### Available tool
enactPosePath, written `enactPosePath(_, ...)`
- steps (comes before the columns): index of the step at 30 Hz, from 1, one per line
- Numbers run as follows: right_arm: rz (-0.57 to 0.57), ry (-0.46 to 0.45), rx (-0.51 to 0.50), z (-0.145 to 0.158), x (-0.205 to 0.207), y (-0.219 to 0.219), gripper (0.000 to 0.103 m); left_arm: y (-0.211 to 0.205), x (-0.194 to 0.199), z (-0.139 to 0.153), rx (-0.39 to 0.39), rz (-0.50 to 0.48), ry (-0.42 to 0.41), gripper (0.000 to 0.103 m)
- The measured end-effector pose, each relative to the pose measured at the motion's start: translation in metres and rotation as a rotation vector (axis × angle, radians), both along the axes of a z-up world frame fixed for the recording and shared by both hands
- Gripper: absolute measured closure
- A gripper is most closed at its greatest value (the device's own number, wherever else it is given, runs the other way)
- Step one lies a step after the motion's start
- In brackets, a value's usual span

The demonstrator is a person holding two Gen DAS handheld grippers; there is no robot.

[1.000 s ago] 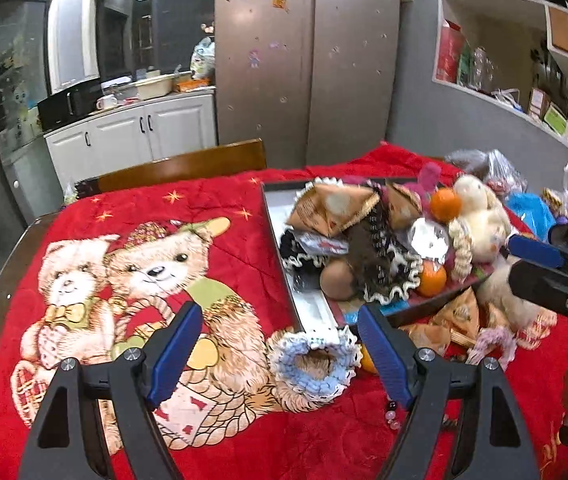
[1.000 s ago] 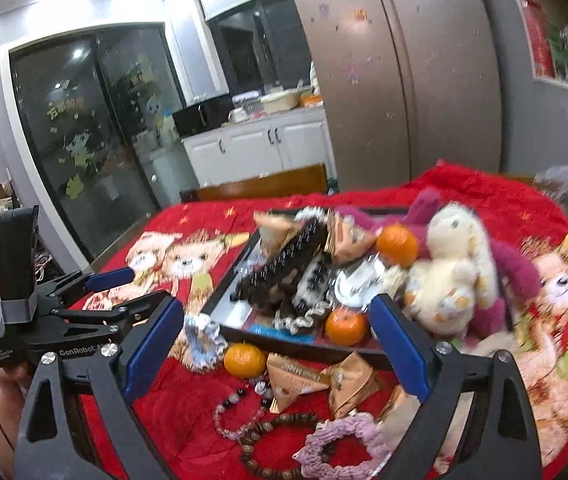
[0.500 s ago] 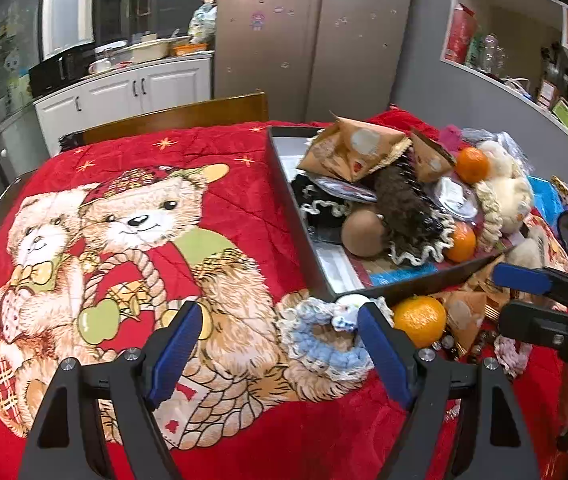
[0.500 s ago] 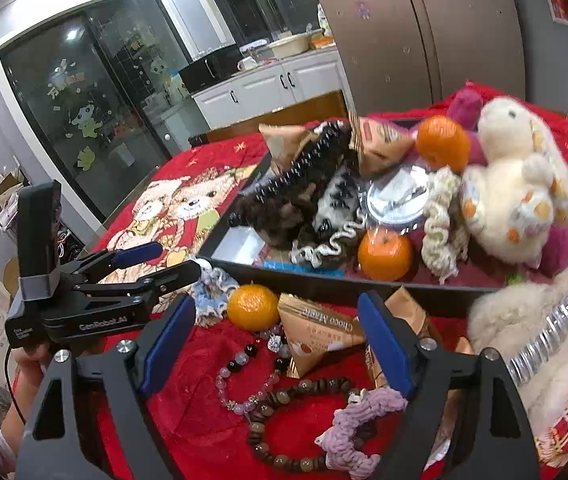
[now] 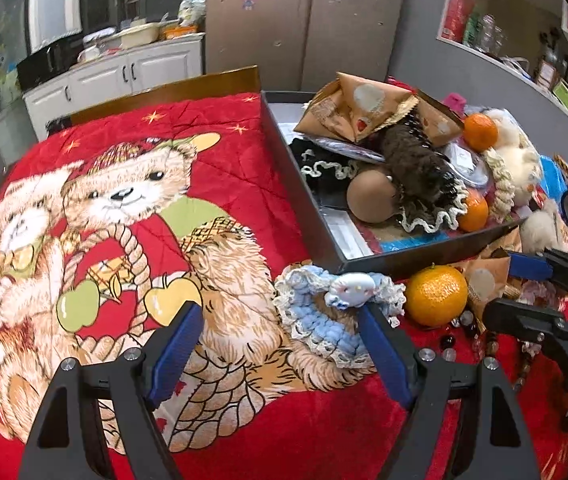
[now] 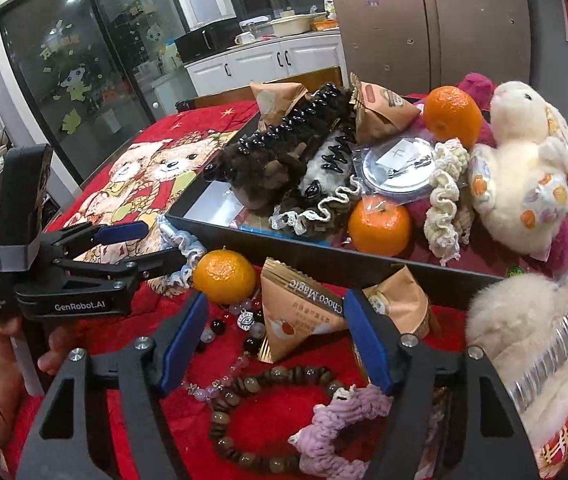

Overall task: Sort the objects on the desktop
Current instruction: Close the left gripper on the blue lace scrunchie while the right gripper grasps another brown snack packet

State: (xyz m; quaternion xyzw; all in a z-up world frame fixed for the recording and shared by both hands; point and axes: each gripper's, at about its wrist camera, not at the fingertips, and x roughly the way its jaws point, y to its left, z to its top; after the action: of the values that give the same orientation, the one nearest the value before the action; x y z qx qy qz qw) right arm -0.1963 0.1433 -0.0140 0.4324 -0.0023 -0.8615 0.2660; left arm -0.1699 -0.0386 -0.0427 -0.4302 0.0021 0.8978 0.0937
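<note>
A dark tray on the red bear blanket holds snack packets, scrunchies, hair claws and oranges. My left gripper is open and empty, low over the blanket, with a blue lace scrunchie just ahead between its fingers. A loose orange lies to its right in front of the tray. My right gripper is open and empty, straddling a Choco Magic packet. The loose orange, a dark bead bracelet and a purple scrunchie lie close by. The tray also shows in the right wrist view.
A white plush rabbit leans on the tray's right side. A fluffy cream hair clip lies at right. A second snack packet sits by the tray wall. A wooden chair back stands behind the table.
Both grippers have moved lower and closer to the items in front of the tray. The blue scrunchie now sits between the left fingers, the packet between the right ones.
</note>
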Motion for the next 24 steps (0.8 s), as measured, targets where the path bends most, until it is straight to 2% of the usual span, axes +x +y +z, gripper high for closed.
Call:
enactPosePath(3,-0.006,-0.034,-0.007,-0.009,-0.004,0.000,0.039,0.005,0.000,-0.003,-0.049,0.010,0.006,0.021)
enactPosePath(5,-0.022,-0.055,-0.003,-0.018,-0.008,-0.001,0.047,0.007,-0.003,-0.007,-0.070,0.038,-0.006,0.019)
enactPosePath(9,-0.030,-0.053,-0.021,-0.018,-0.010,0.003,0.052,0.004,-0.006,-0.006,-0.070,0.041,-0.003,0.021)
enactPosePath(12,-0.033,-0.058,-0.034,-0.019,-0.011,0.005,0.056,0.004,-0.006,-0.004,-0.065,0.039,0.008,0.041)
enactPosePath(14,-0.031,-0.055,-0.029,-0.019,-0.011,0.004,0.057,0.007,-0.004,-0.004,-0.073,0.034,0.018,0.062)
enactPosePath(16,-0.032,-0.051,-0.025,-0.018,-0.011,0.004,0.058,0.010,-0.004,-0.003,-0.078,0.030,0.022,0.066)
enactPosePath(20,-0.040,-0.050,-0.028,-0.018,-0.013,0.003,0.061,0.013,-0.002,-0.002,-0.070,0.020,0.030,0.082)
enactPosePath(24,-0.041,-0.051,-0.028,-0.018,-0.014,0.002,0.062,0.012,-0.002,-0.002,-0.052,0.019,0.034,0.088)
